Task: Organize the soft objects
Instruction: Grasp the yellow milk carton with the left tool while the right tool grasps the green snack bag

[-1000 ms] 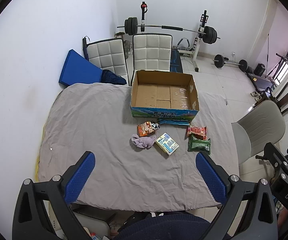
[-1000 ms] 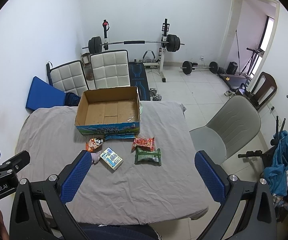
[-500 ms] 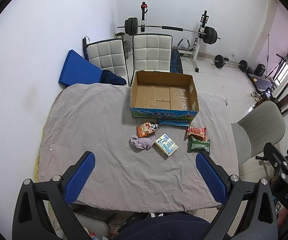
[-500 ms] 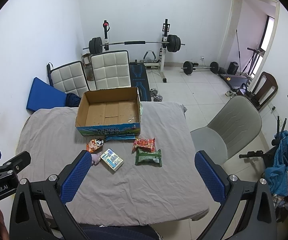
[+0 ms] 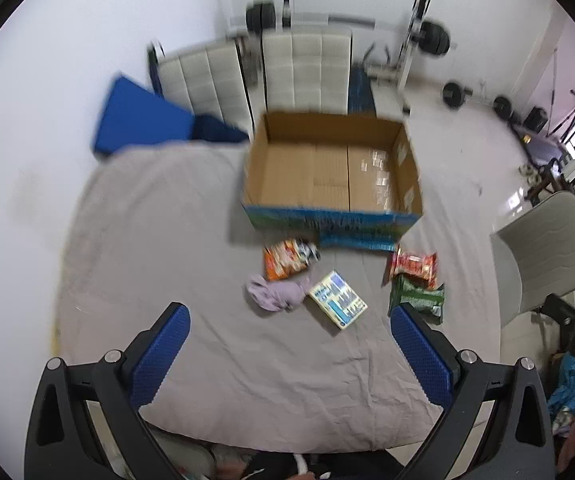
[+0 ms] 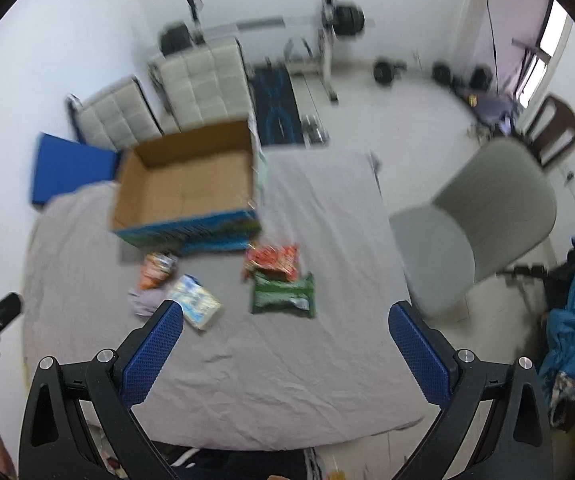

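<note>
Although both views had blurred and the scene had drawn closer than half a second before, nothing was gripped: left gripper (image 5: 287,322) and right gripper (image 6: 285,320) stood spread apart, empty. Lilac cloth (image 5: 275,295) lay on the counter (image 5: 147,240), at 6 o'clock from the empty box (image 5: 331,178); approach evidently begun.

A table under a wrinkled grey cloth (image 5: 159,240) carries an open cardboard box (image 5: 331,172) toward its far side. Just in front of the box lie an orange snack packet (image 5: 287,262) and a red packet (image 5: 413,266). Nearer than those sit a crumpled lilac cloth (image 5: 275,294), a small blue-and-white carton (image 5: 337,304) and a green packet (image 5: 417,298).
</note>
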A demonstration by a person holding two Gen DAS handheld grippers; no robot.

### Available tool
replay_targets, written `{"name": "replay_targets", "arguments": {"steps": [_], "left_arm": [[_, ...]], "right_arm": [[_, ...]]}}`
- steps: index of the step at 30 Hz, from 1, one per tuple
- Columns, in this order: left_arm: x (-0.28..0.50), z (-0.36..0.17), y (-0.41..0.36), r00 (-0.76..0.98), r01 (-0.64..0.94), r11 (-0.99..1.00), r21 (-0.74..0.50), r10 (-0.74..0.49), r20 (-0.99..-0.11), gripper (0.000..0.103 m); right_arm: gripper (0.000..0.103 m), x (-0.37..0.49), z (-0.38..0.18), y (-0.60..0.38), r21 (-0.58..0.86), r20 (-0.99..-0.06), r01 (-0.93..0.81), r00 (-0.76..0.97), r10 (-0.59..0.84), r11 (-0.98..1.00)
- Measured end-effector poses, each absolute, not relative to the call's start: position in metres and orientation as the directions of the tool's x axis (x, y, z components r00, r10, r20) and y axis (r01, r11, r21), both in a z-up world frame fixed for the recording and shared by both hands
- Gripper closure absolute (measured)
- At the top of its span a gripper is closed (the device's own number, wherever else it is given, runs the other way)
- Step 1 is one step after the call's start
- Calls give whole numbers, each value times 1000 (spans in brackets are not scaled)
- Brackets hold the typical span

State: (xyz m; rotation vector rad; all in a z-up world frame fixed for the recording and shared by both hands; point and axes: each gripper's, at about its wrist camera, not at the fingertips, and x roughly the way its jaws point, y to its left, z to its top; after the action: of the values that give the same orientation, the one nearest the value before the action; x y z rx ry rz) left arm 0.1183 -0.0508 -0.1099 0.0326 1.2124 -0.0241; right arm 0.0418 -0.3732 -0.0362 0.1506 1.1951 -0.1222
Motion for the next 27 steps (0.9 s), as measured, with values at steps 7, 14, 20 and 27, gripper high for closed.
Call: {"name": "replay_targets", "arguments": {"steps": [7,14,20,27], "left_arm": [[174,-241,-79,109,-1,1000,-6,-6,-994,3],[193,-327,-94,-62,-37,999,7,4,-998,5],[192,-354,-93,-132,-75,997,17,7,-991,5],[197,-384,-99,-202,-97,995,-10,-30,-979,5]], "right_arm": [[0,125,-213,-366,-111,-987,-171,131,-89,979],[1,144,-326,-326,-201,-979,-547,79,-189,813],[19,157,-381,-311,-138,-984,-610,-9,-180,781],[50,169,-419,-332,44,-974,-227,-227,-9,973]]}}
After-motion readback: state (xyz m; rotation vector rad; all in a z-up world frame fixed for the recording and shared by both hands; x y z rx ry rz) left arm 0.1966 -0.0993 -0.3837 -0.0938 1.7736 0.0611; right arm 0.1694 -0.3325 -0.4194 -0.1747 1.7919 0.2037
